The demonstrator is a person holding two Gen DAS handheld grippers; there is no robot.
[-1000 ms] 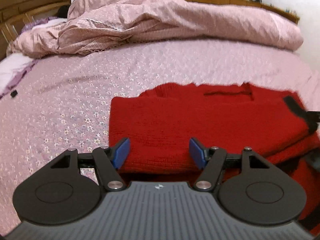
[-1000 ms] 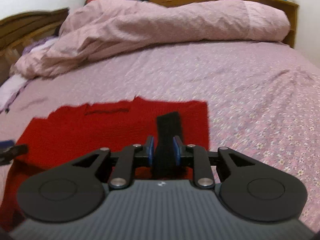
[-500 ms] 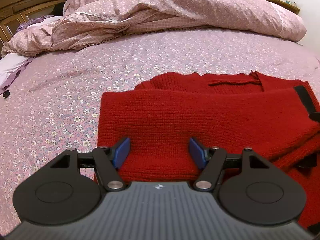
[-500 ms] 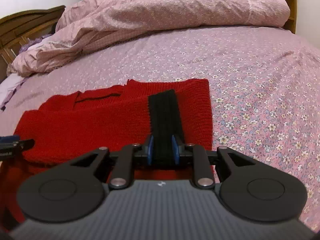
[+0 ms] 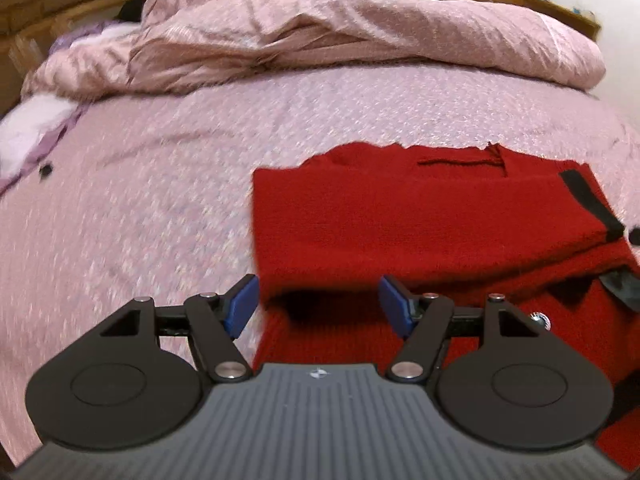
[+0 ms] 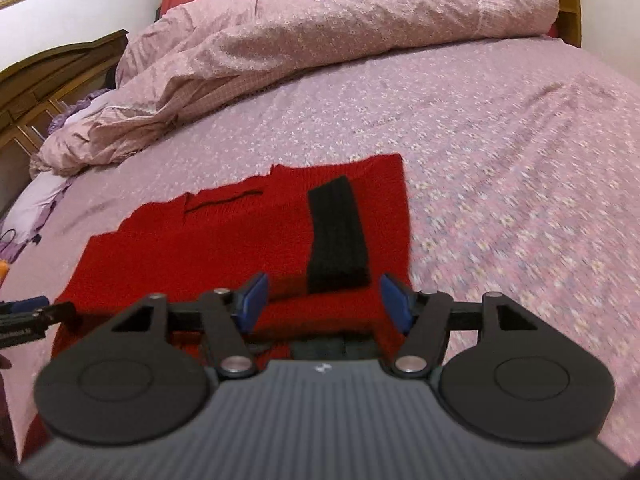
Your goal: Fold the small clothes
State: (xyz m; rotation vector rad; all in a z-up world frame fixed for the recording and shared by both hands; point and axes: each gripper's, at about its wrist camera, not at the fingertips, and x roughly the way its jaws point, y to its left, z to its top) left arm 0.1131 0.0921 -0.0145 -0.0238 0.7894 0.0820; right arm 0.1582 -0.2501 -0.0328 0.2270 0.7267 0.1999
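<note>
With the sleeve laid across the body, this looks like the release at the end of 1 fold on the red sweater (image 6: pixel 224 252). Right tool (image 6: pixel 322 300): jaws opening, blue pads apart, the black cuff (image 6: pixel 338 236) lying flat just beyond them, nothing pinched. Left tool (image 5: pixel 318 304): jaws wide, folded edge of the knit at 12 o'clock from the tips, pads not pressing it.

Sweater sits on the floral bedspread (image 6: pixel 500 152), near the foot side, well apart from the bunched duvet (image 6: pixel 320 28) at 12 o'clock. In the right view the cuff runs 12 to 6 near the sweater's 3 o'clock edge.

Looks: chunky red knit, neckline seam showing at the far edge, folded layer with a clean straight edge at 9 o'clock in the left view, a loose layer spilling out below at 5 o'clock.

Next, I'd guess: regrip both near corners of the lower layer and fold toward 12 o'clock. Thick knit will likely bulk up, so bite deep.
</note>
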